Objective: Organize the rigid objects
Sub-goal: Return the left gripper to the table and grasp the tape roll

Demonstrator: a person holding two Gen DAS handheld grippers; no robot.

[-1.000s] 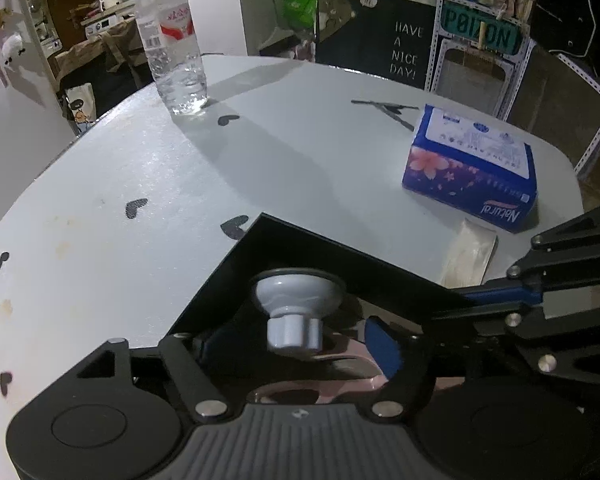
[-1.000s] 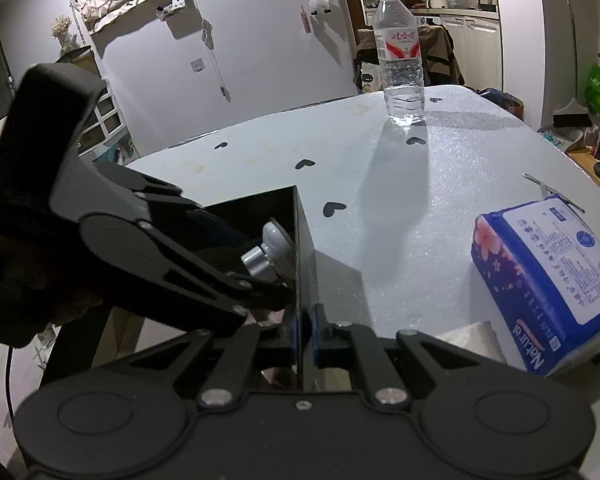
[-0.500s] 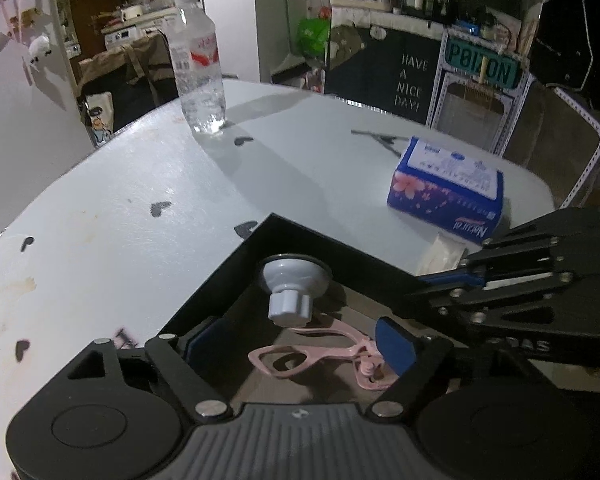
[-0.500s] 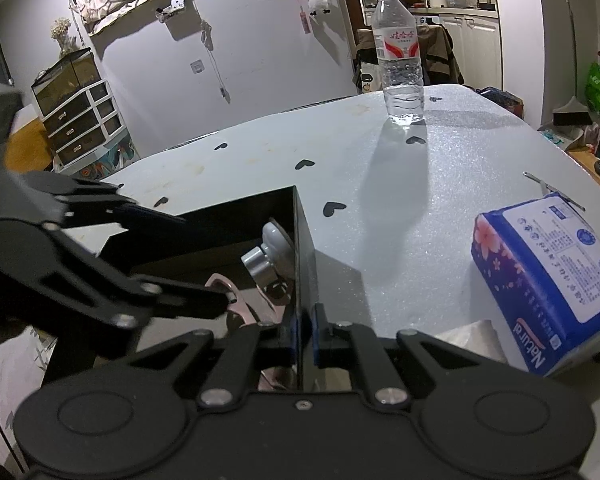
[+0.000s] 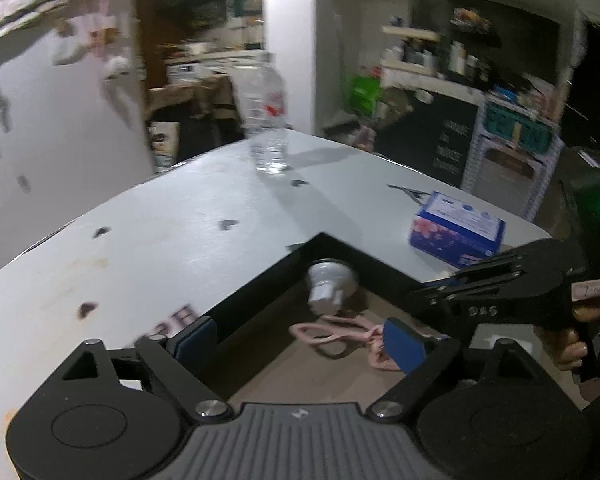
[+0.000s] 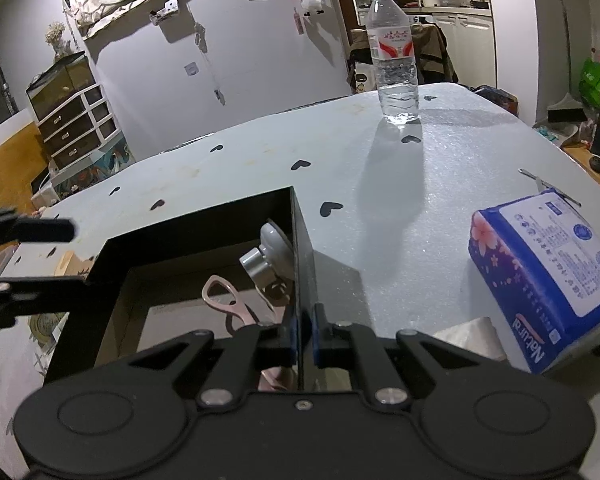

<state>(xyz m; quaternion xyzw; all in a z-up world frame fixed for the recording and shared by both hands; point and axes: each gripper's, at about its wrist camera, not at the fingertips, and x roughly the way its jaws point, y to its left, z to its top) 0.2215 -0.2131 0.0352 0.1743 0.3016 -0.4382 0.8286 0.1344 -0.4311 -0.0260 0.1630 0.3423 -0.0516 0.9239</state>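
left tool pulled back from black box, jaws opened wider, empty

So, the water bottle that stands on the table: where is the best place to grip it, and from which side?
Grip the water bottle around its labelled middle, coming in level from the near side, where bare table lies in front of it. It stands upright and is tall and round, so a side grip across the body probably holds better than the narrow cap. The open left tool is free for this.
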